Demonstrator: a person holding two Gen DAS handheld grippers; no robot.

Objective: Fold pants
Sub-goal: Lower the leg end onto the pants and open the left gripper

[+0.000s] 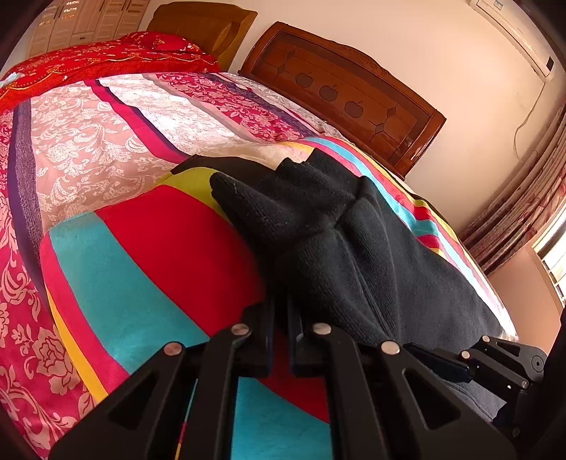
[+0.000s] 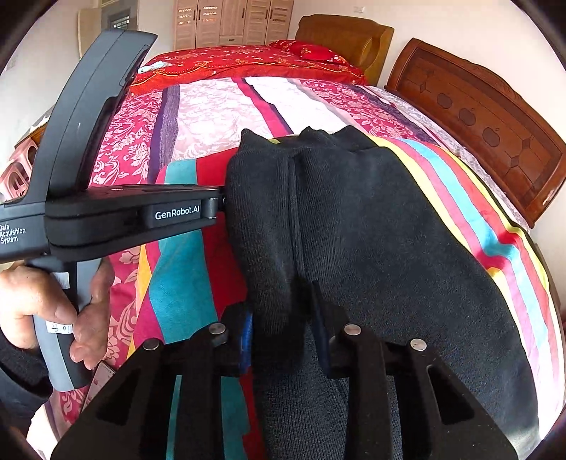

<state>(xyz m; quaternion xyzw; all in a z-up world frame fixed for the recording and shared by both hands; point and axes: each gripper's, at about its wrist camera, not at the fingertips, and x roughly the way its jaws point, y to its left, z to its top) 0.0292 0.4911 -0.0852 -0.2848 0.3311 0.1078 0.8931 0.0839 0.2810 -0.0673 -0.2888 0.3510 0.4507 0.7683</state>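
Observation:
Black knit pants (image 1: 353,244) lie bunched on a striped blanket (image 1: 148,247) on the bed. My left gripper (image 1: 281,311) is shut on a fold of the pants at their left edge. In the right wrist view the pants (image 2: 371,230) spread across the blanket (image 2: 180,279), and my right gripper (image 2: 283,318) is shut on a thick raised fold of them. The left gripper's body (image 2: 116,212) reaches in from the left, its tips hidden against the pants' side.
A wooden headboard (image 1: 353,95) stands at the far right. A red quilt (image 2: 247,62) lies at the bed's far end, with a brown chair (image 2: 346,35) and wardrobe (image 2: 230,21) behind. Curtains and a window (image 1: 530,219) are at right.

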